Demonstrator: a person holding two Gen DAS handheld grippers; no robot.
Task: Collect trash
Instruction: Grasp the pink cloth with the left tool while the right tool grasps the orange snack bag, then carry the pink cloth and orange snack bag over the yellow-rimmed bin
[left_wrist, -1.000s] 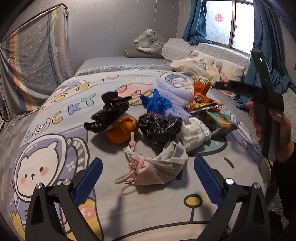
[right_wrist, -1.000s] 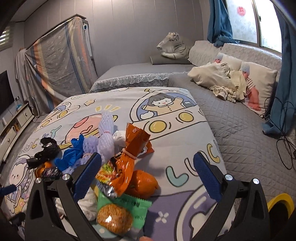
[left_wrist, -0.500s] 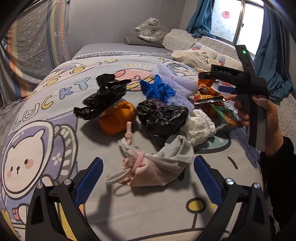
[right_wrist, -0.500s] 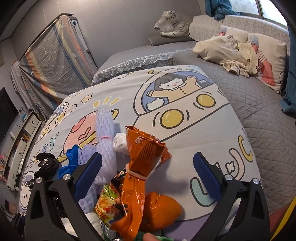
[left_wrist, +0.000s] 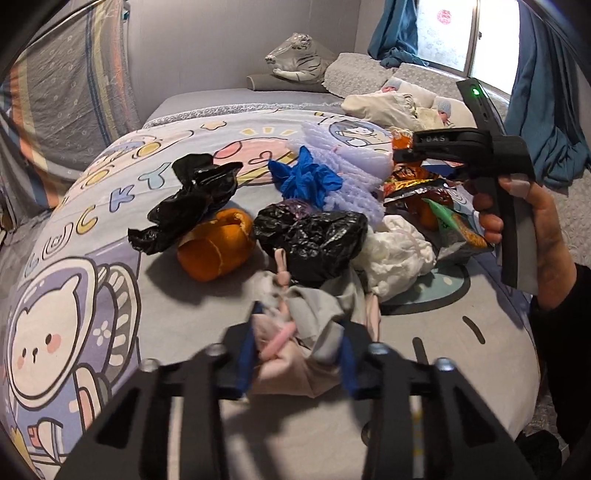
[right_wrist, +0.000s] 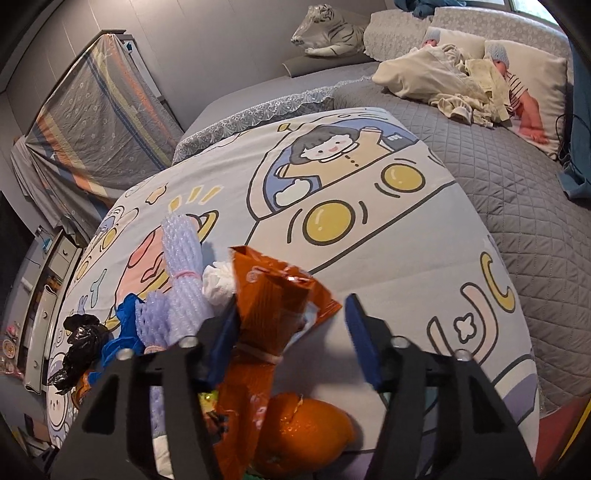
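Observation:
A heap of trash lies on the cartoon bedspread (left_wrist: 74, 295). It holds two black plastic bags (left_wrist: 314, 240), orange peel (left_wrist: 214, 251), a blue glove (left_wrist: 306, 181), purple foam net (left_wrist: 351, 173) and white tissue (left_wrist: 399, 251). My left gripper (left_wrist: 296, 354) is closing, and its blue pads press both sides of a bunched pink and grey cloth bag (left_wrist: 299, 314). My right gripper (right_wrist: 291, 343) is also closing around a tied orange snack bag (right_wrist: 273, 295). Its left pad touches the bag, while its right pad stands apart from it. More orange peel (right_wrist: 299, 432) lies just below.
A hand (left_wrist: 535, 229) holds the right tool above the heap's right side. Beyond the bedspread lies a grey quilted bed (right_wrist: 498, 184) with pillows, crumpled cloth and a plush tiger (right_wrist: 328, 33). A cloth-covered rack (right_wrist: 92, 122) and drawers (right_wrist: 48, 288) stand to the left.
Both grippers' jaws went from wide apart to narrow. The left one moved forward onto the cloth bag. The right one dropped lower over the orange snack bag.

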